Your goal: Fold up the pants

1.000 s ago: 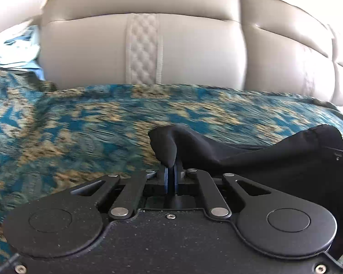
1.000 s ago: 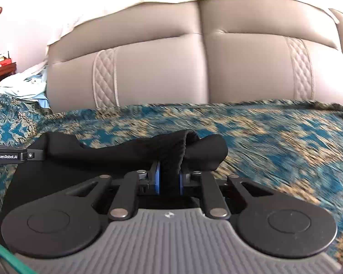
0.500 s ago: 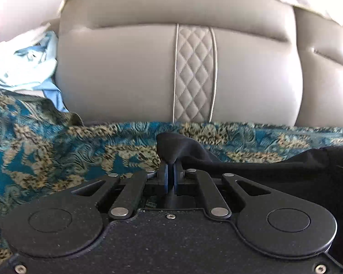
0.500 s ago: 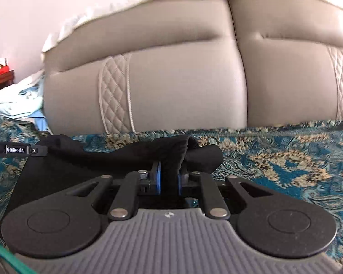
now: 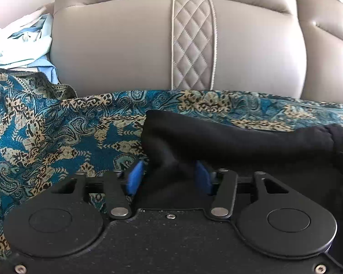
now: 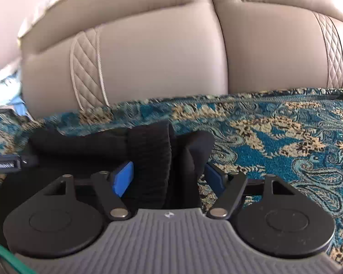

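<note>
Pants (image 5: pixel 228 141) lie bunched on the patterned blue bedspread (image 5: pixel 45 132), close under the padded headboard (image 5: pixel 125 52), likely so the fold lands flat on the bed. Both jaws of the left hand-held gripper (image 5: pixel 168 177) stand apart, with a dark fold of cloth loose between the blue pads. The right hand-held gripper (image 6: pixel 169 178) is spread too, its ribbed waistband edge (image 6: pixel 151 157) sitting unclamped in the gap; this looks like a release after laying the edge down.
</note>
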Available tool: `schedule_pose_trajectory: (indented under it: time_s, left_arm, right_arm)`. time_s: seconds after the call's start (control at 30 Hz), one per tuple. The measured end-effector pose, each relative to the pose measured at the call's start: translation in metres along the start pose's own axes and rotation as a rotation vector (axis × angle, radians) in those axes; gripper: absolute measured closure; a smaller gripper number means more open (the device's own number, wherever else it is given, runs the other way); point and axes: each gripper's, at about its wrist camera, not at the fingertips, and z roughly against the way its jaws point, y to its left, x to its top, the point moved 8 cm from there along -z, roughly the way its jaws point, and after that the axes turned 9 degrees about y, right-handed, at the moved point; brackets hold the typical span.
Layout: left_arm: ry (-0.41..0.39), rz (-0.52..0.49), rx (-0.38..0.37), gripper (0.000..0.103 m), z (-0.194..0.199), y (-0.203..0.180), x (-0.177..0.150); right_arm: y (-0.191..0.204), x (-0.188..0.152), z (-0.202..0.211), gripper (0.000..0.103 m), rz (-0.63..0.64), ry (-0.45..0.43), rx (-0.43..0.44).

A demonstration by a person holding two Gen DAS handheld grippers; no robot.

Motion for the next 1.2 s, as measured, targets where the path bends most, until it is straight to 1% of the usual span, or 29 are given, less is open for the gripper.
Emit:
schedule_pose_trajectory:
  time_s: [0.03, 0.13, 0.2, 0.23, 0.3, 0.33, 0.4, 0.43, 0.57, 0.63, 0.73, 0.87, 0.97, 1.07, 1.13, 1.2]
  left_arm:
    - [-0.005, -0.004, -0.005, 0.042, 0.005, 0.0, -0.002]
    - [-0.011, -0.032, -0.002, 0.04, 0.02, -0.003, -0.01]
    - [-0.008, -0.052, 0.007, 0.039, 0.029, -0.005, -0.017]
    - [-0.009, -0.06, 0.009, 0.035, 0.035, -0.006, -0.022]
    - [-0.014, -0.066, 0.008, 0.03, 0.046, -0.008, -0.03]
    - [-0.015, -0.066, 0.006, 0.029, 0.051, -0.009, -0.034]
    - [-0.015, -0.064, -0.003, 0.027, 0.063, -0.012, -0.042]
    - [-0.017, -0.059, -0.009, 0.023, 0.069, -0.013, -0.047]
    - [-0.025, -0.024, -0.04, 0.017, 0.093, -0.016, -0.066]
    - [-0.024, -0.008, -0.039, 0.014, 0.103, -0.018, -0.077]
    - [-0.02, -0.018, -0.035, 0.011, 0.115, -0.021, -0.099]
    - [0.002, -0.063, -0.018, 0.007, 0.119, -0.029, -0.127]
    - [0.036, -0.083, 0.002, 0.007, 0.114, -0.035, -0.143]
    - [0.064, -0.071, 0.017, 0.007, 0.107, -0.037, -0.152]
    - [0.07, -0.049, 0.017, 0.003, 0.103, -0.036, -0.155]
    - [0.068, -0.021, 0.009, 0.001, 0.101, -0.034, -0.155]
  right_arm:
    - [0.002, -0.001, 0.005, 0.015, 0.016, -0.007, -0.013]
    - [0.006, -0.011, 0.012, 0.013, 0.109, -0.005, -0.1]
    - [0.006, -0.019, 0.015, 0.011, 0.136, -0.007, -0.13]
    - [0.004, -0.021, 0.017, 0.009, 0.125, -0.007, -0.131]
    - [-0.002, -0.025, 0.02, 0.009, 0.069, 0.013, -0.123]
    - [-0.004, -0.026, 0.025, 0.009, 0.037, 0.022, -0.116]
    - [-0.003, -0.028, 0.038, 0.009, 0.008, 0.016, -0.097]
    - [0.0, -0.03, 0.046, 0.009, 0.008, 0.002, -0.088]
    - [0.019, -0.05, 0.08, 0.009, 0.064, -0.049, -0.059]
    - [0.029, -0.065, 0.092, 0.009, 0.107, -0.07, -0.059]
    - [0.043, -0.089, 0.108, 0.009, 0.158, -0.103, -0.07]
    - [0.055, -0.117, 0.112, 0.008, 0.157, -0.083, -0.048]
    - [0.06, -0.133, 0.103, 0.008, 0.163, -0.043, -0.053]
    - [0.063, -0.142, 0.095, 0.008, 0.167, -0.016, -0.072]
    - [0.063, -0.145, 0.092, 0.006, 0.176, -0.02, -0.086]
    - [0.065, -0.146, 0.091, 0.005, 0.19, -0.02, -0.093]
